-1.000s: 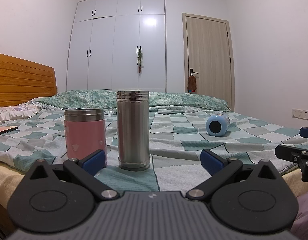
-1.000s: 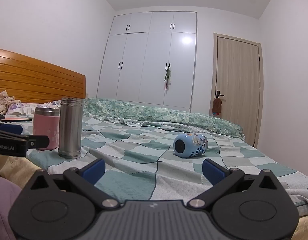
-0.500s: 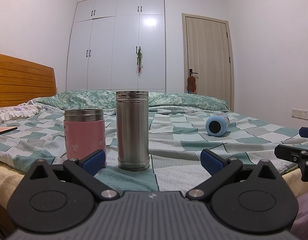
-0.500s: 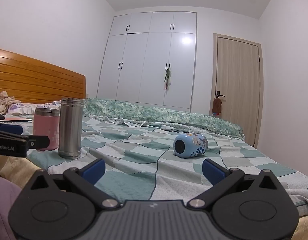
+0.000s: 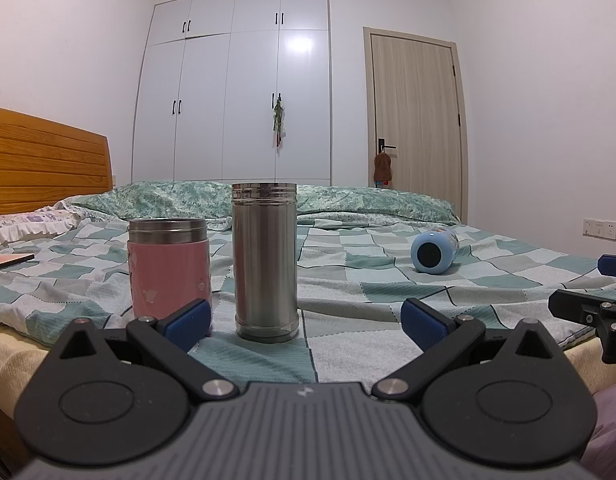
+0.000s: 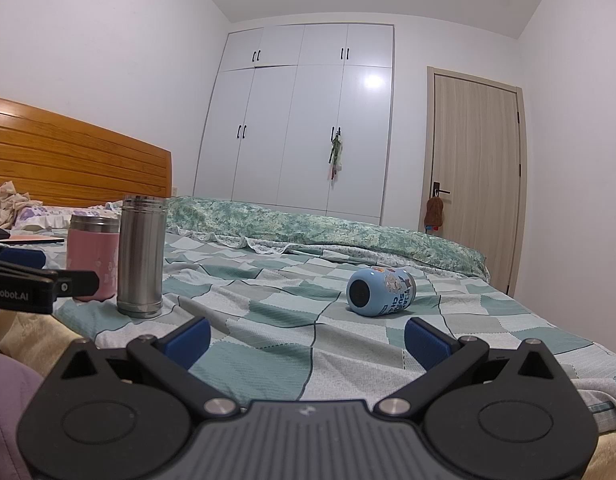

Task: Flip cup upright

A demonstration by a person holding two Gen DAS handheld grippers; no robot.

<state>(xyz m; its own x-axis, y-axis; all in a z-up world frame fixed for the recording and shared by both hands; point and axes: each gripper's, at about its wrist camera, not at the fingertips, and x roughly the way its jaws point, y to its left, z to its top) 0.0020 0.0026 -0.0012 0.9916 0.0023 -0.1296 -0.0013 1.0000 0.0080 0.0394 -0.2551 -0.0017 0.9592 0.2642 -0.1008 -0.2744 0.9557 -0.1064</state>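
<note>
A light blue cup (image 6: 379, 291) with cartoon print lies on its side on the checked bed cover, its round base toward me; it also shows in the left wrist view (image 5: 435, 255) at the right. My right gripper (image 6: 306, 334) is open and empty, near the bed's front edge, well short of the cup. My left gripper (image 5: 306, 322) is open and empty, just in front of a tall steel flask (image 5: 265, 260) and a pink cup (image 5: 168, 267), both upright.
The steel flask (image 6: 142, 255) and pink cup (image 6: 92, 257) stand at the left in the right wrist view. A wooden headboard (image 6: 68, 160) is at the left, a folded green quilt (image 6: 327, 228) across the back. A flat item (image 5: 8, 262) lies at the far left.
</note>
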